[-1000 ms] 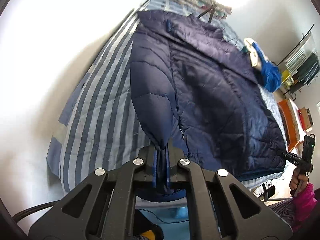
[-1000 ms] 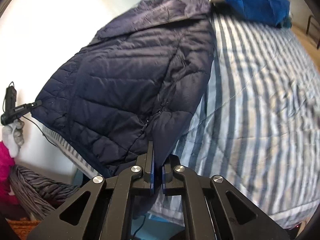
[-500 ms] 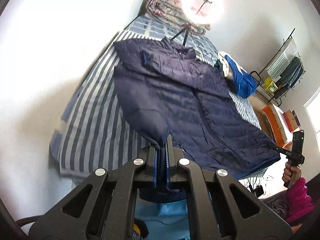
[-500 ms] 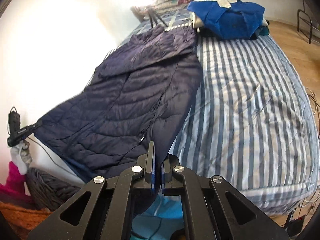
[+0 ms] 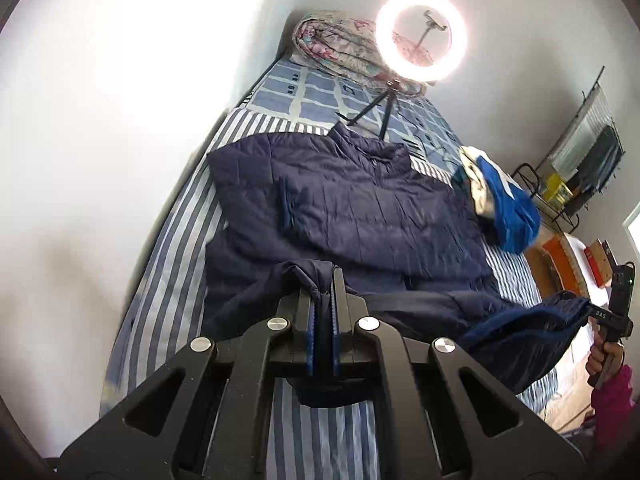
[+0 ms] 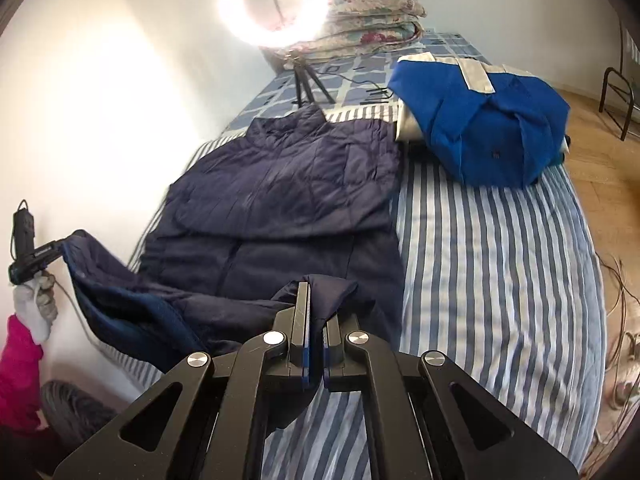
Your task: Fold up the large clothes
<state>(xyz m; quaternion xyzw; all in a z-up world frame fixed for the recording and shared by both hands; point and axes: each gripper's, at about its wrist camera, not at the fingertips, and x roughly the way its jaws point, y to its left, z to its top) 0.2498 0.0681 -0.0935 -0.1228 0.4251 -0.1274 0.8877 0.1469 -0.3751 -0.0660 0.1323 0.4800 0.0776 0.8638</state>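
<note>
Navy puffer jacket (image 5: 360, 216) lies on striped bed (image 5: 176, 248), collar toward 12 o'clock. Left tool (image 5: 323, 312) clamped on hem corner; right tool (image 6: 316, 324) clamped on the other hem corner. Vs earlier: hem was stretched flat off the bed's foot, now raised and slack, lower part bunched. Blue garment (image 6: 480, 128) at 1 o'clock, ring light (image 5: 421, 36) at the head.

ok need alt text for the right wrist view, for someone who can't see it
The right gripper is shut on the hem of a navy puffer jacket spread on a blue-and-white striped bed; at far left the left gripper lifts the hem's other corner. Beyond lie a folded blue garment, a lit ring light and a floral quilt.
</note>
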